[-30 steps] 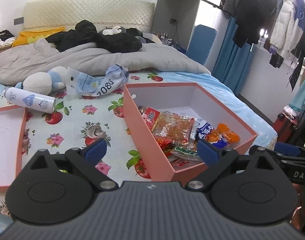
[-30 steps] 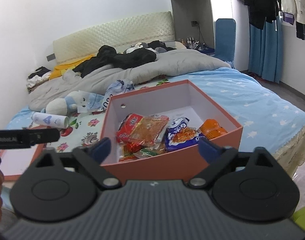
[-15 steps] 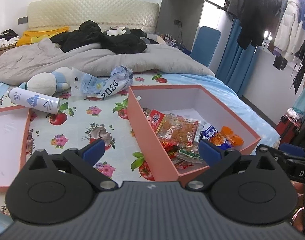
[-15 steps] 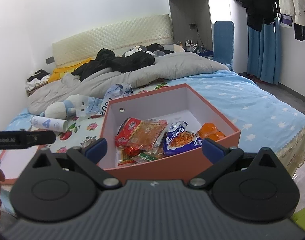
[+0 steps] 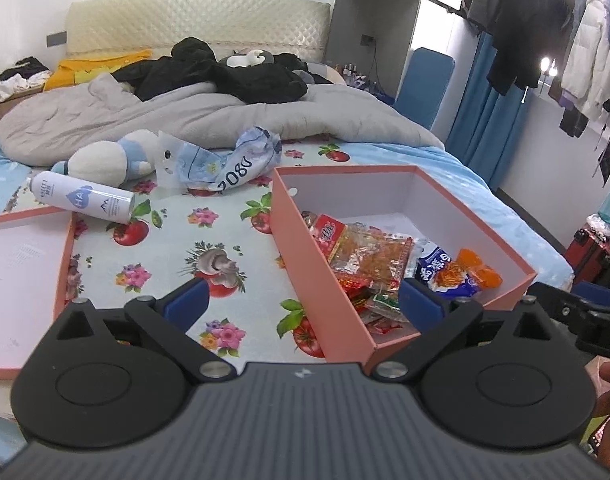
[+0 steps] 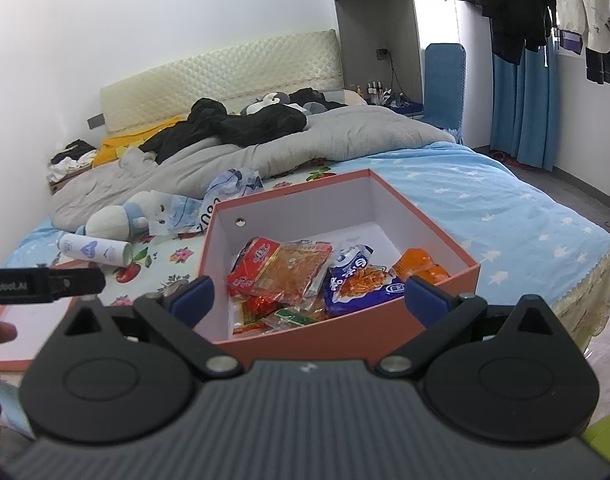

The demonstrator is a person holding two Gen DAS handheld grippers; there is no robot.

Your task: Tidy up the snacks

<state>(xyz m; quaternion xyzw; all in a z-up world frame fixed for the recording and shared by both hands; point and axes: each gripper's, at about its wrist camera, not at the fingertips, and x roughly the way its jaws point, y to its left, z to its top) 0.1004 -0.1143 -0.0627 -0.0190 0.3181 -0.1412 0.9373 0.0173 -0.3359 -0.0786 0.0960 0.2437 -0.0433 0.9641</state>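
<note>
Both the left gripper and the right gripper are wide apart and hold nothing, the snacks sit in the pink box on the bed, and a bump could tip it off the edge.

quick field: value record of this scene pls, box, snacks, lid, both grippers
box: pink box, open, on the bed
snacks: packets piled in the box's near end, among them a blue packet and an orange packet
lid: pink lid lying left of the box, inside up
left gripper: open, empty
right gripper: open, empty
</note>
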